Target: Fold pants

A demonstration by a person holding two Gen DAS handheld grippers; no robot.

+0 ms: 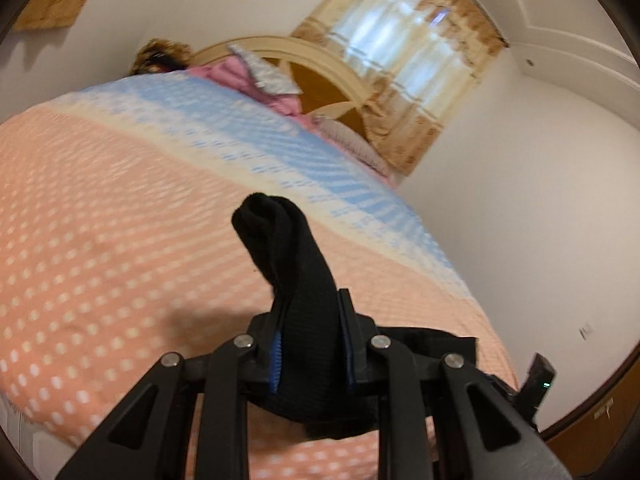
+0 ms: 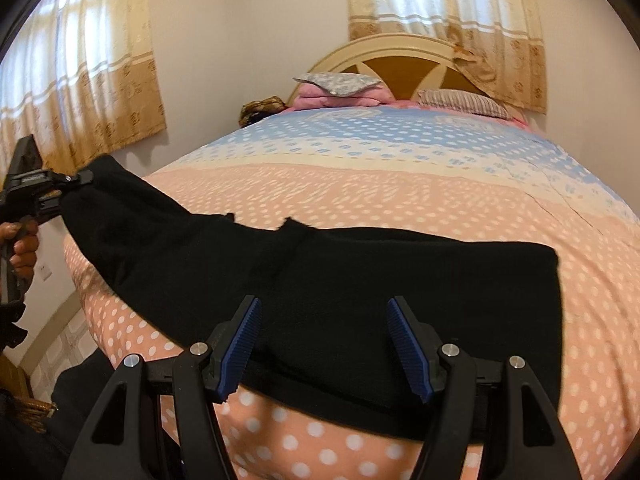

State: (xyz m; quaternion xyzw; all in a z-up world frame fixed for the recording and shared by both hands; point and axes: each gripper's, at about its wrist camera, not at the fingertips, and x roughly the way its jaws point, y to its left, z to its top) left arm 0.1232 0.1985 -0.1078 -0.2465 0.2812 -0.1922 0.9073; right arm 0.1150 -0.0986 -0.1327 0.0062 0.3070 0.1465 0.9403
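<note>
Black pants (image 2: 360, 280) lie across the near part of a bed with a pink and blue dotted cover (image 2: 380, 184). My left gripper (image 1: 310, 312) is shut on a bunched end of the pants (image 1: 288, 256) and holds it raised; in the right wrist view that gripper (image 2: 60, 192) is at the far left, lifting the cloth off the bed's left edge. My right gripper (image 2: 324, 344) is open, its blue pads (image 2: 408, 348) spread over the flat part of the pants near the front edge, empty.
A cream and brown headboard (image 2: 404, 56) stands at the far end with a pink folded blanket (image 2: 336, 98) and a striped pillow (image 2: 460, 102). Curtained windows (image 2: 444, 4) are behind and to the left. White walls flank the bed.
</note>
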